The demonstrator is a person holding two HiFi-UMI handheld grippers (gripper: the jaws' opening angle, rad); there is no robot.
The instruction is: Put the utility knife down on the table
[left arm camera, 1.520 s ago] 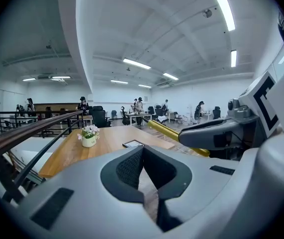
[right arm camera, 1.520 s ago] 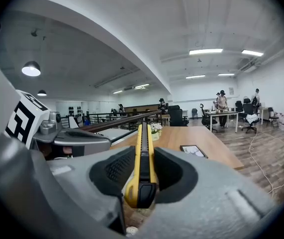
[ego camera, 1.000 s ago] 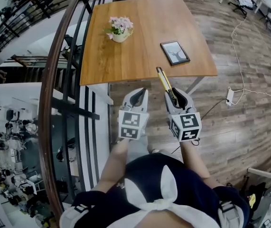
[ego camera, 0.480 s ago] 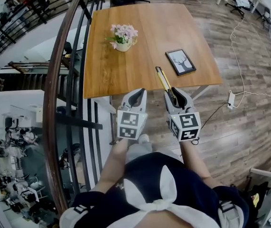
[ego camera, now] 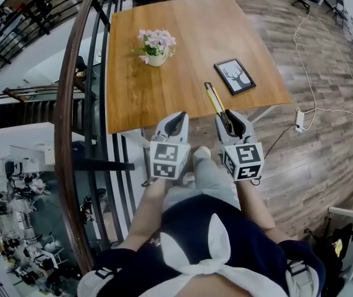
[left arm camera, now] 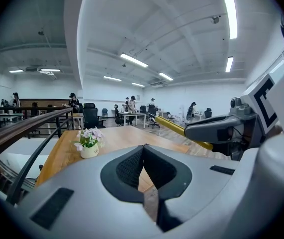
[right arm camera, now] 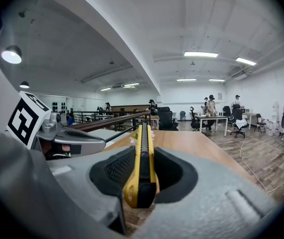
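The yellow utility knife (ego camera: 216, 102) is gripped at its rear end by my right gripper (ego camera: 232, 120), whose jaws are shut on it. It points forward, its front end over the near edge of the wooden table (ego camera: 188, 98). In the right gripper view the knife (right arm camera: 142, 138) runs straight out between the dark pads (right arm camera: 113, 169). My left gripper (ego camera: 175, 123) hangs beside it, just short of the table edge, its jaws shut with nothing in them. The left gripper view shows its tips (left arm camera: 144, 146) meeting, with the knife (left arm camera: 174, 127) at the right.
A small pot of pink flowers (ego camera: 156, 46) and a framed deer picture (ego camera: 234, 76) stand on the table. A dark handrail (ego camera: 71, 104) and a drop to a lower floor run along the left. A power strip (ego camera: 298, 120) with cables lies on the floor at the right.
Both grippers have moved forward together toward the table's near edge. The knife's front end now reaches farther over the tabletop. Neither gripper's jaws changed.
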